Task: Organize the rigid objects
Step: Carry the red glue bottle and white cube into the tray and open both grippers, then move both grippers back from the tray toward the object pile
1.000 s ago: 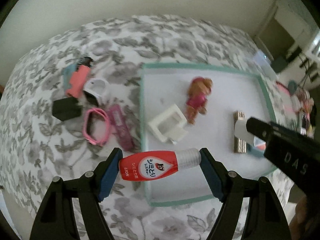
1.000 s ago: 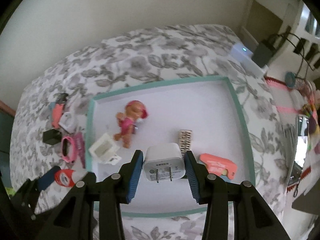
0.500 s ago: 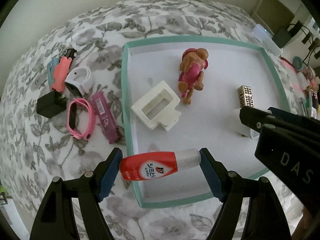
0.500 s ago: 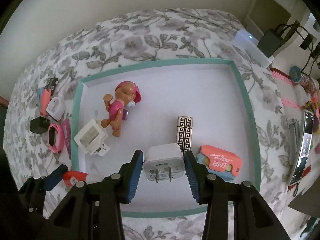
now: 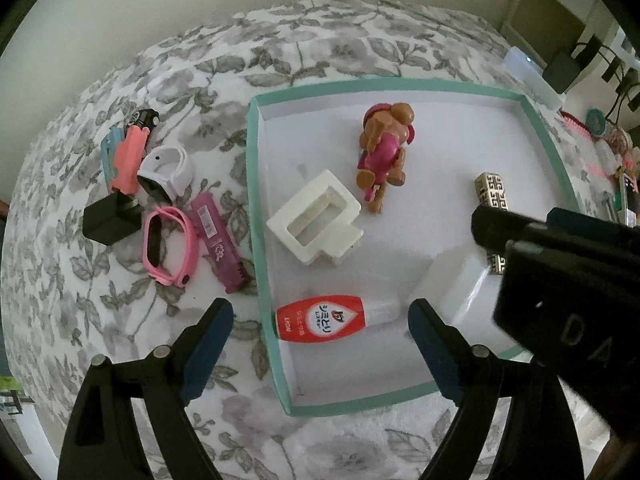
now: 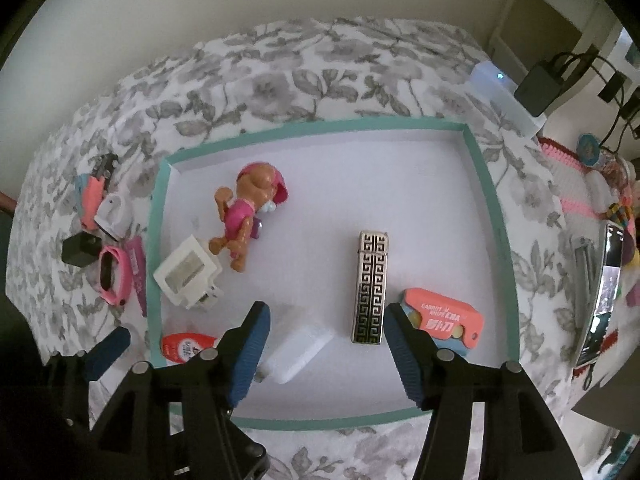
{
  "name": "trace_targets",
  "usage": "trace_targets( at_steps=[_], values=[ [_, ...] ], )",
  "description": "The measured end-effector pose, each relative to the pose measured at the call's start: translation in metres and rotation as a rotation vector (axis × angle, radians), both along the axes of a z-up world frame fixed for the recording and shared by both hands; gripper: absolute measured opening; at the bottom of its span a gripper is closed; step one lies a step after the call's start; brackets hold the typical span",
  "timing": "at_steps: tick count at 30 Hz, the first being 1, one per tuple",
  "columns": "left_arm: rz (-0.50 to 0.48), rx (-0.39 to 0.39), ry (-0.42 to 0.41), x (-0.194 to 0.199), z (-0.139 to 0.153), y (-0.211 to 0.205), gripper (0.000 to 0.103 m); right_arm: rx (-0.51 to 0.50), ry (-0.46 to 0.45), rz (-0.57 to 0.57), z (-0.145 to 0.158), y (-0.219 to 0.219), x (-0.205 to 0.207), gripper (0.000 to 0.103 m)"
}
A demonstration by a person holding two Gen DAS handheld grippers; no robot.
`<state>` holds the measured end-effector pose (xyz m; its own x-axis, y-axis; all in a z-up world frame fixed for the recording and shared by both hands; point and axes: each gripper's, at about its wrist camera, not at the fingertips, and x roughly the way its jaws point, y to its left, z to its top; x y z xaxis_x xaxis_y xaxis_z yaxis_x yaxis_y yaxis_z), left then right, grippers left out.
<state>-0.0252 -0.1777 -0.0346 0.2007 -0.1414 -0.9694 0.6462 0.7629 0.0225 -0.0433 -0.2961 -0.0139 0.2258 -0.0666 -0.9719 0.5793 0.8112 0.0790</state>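
A teal-rimmed white tray (image 5: 256, 208) (image 6: 490, 184) lies on a floral cloth. The red-and-white bottle (image 5: 320, 318) (image 6: 182, 346) lies inside its near left corner. The white charger (image 6: 298, 348) (image 5: 452, 284) lies on the tray floor beside it. My left gripper (image 5: 320, 324) is open above the bottle. My right gripper (image 6: 324, 340) is open above the charger. The tray also holds a toy dog (image 5: 384, 152) (image 6: 248, 212), a white frame piece (image 5: 316, 220) (image 6: 188, 276), a patterned lighter (image 6: 370, 286) (image 5: 490, 190) and a coral knife case (image 6: 440, 318).
Left of the tray lie a pink band (image 5: 164, 244), a purple strip (image 5: 216, 240), a black cube (image 5: 106, 220), a white watch (image 5: 166, 174) and a coral clip (image 5: 128, 158). Cables, a white box (image 6: 508, 96) and clutter sit at the right edge.
Both grippers have opened. The bottle dropped from the left gripper into the tray's near left corner. The charger dropped from the right gripper onto the tray floor.
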Motion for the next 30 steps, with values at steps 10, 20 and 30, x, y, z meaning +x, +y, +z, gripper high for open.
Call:
trace_targets(
  at_steps=[10,20,30],
  values=[
    [0.09,-0.056,-0.074,0.016,0.024,0.017,0.09,-0.028,-0.101,-0.058,0.027,-0.009,-0.006,0.066],
    [0.35,-0.063,-0.09,0.056,0.027,0.061,0.09,-0.026,-0.083,-0.026,0.017,0.002,0.002,0.067],
    [0.6,-0.079,-0.028,0.091,0.017,0.122,0.09,-0.071,-0.093,0.11,0.015,0.043,0.025,0.083]
  ],
)
